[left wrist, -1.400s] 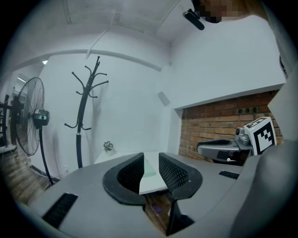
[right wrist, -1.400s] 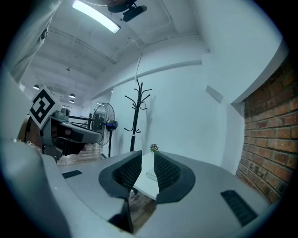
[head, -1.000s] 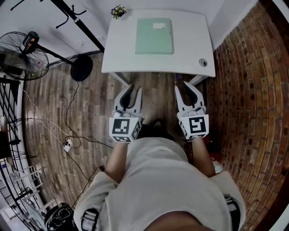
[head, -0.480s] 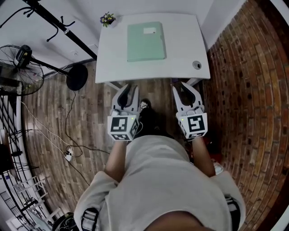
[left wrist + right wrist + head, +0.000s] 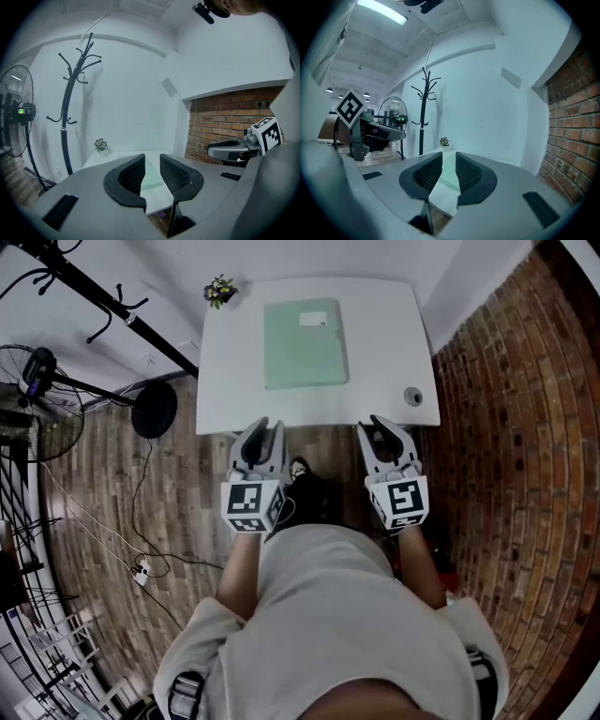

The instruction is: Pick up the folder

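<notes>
A pale green folder (image 5: 303, 343) with a white label lies flat in the middle of the white table (image 5: 375, 334). In the head view both grippers are held level at the table's near edge, short of the folder. My left gripper (image 5: 265, 426) is open by a narrow gap with nothing in it. My right gripper (image 5: 383, 424) is the same, empty with a narrow gap. In the left gripper view the folder (image 5: 152, 180) shows through the gap of the left gripper (image 5: 151, 159). In the right gripper view the folder (image 5: 449, 173) shows between the pads of the right gripper (image 5: 448, 157).
A small potted plant (image 5: 220, 289) stands at the table's far left corner, and a round cable hole (image 5: 412, 396) sits near the front right. A coat rack (image 5: 103, 298) and a fan (image 5: 33, 399) stand to the left. A brick wall (image 5: 506, 427) runs along the right.
Both grippers have moved forward toward the table, and their tips now reach its near edge. The jaw gaps look the same.
</notes>
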`<state>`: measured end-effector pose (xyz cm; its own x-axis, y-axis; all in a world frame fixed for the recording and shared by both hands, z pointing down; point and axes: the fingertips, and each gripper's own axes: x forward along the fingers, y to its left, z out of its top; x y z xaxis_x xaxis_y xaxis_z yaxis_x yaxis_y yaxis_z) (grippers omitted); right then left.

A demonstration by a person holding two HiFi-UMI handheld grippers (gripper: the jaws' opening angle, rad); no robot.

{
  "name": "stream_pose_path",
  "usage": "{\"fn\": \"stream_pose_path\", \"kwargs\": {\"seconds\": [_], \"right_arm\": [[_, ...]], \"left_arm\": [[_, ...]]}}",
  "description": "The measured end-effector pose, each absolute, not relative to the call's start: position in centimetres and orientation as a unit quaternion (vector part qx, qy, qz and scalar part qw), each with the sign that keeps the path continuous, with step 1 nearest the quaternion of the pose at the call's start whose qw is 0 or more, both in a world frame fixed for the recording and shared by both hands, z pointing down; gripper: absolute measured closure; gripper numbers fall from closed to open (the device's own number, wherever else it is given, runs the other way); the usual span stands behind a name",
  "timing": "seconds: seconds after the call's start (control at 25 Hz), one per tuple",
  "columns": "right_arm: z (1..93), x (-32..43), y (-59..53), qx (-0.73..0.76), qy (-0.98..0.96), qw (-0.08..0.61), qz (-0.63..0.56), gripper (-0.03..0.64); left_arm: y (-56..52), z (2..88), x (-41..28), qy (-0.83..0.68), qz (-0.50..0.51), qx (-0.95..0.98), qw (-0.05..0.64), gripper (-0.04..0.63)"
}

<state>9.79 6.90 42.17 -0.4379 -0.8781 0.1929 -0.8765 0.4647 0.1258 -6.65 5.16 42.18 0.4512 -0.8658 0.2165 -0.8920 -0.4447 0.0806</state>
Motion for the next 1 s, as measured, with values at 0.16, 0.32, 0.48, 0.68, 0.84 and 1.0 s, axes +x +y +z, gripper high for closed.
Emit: {"fn": "stream_pose_path", "kwargs": {"seconds": [0.16,0.32,0.48,0.68,0.84,1.0], "right_arm": [[43.3,9.4,3.1,0.511,-0.850,0.129,0.007,0.528],[44.3,8.8,-0.5,0.513,-0.846,0.142,0.028,0.526],[44.9,8.1,-3.5,0.508,-0.846,0.154,0.041,0.523],[45.6,7.9,-6.8,0.511,-0.840,0.174,0.050,0.522],[46.1,7.3,-8.8,0.506,-0.839,0.190,0.054,0.518],[46.4,6.5,-10.0,0.499,-0.841,0.203,0.053,0.514]], "left_arm": [[1.4,42.7,-6.9,-0.512,0.074,0.850,0.103,0.505],[-2.2,43.8,-7.8,-0.504,0.076,0.852,0.122,0.505],[-5.4,44.3,-8.5,-0.496,0.079,0.854,0.134,0.505],[-9.0,45.3,-10.0,-0.492,0.083,0.853,0.155,0.505],[-11.0,46.8,-11.0,-0.487,0.080,0.848,0.192,0.505],[-12.3,48.0,-12.1,-0.479,0.097,0.850,0.199,0.505]]}}
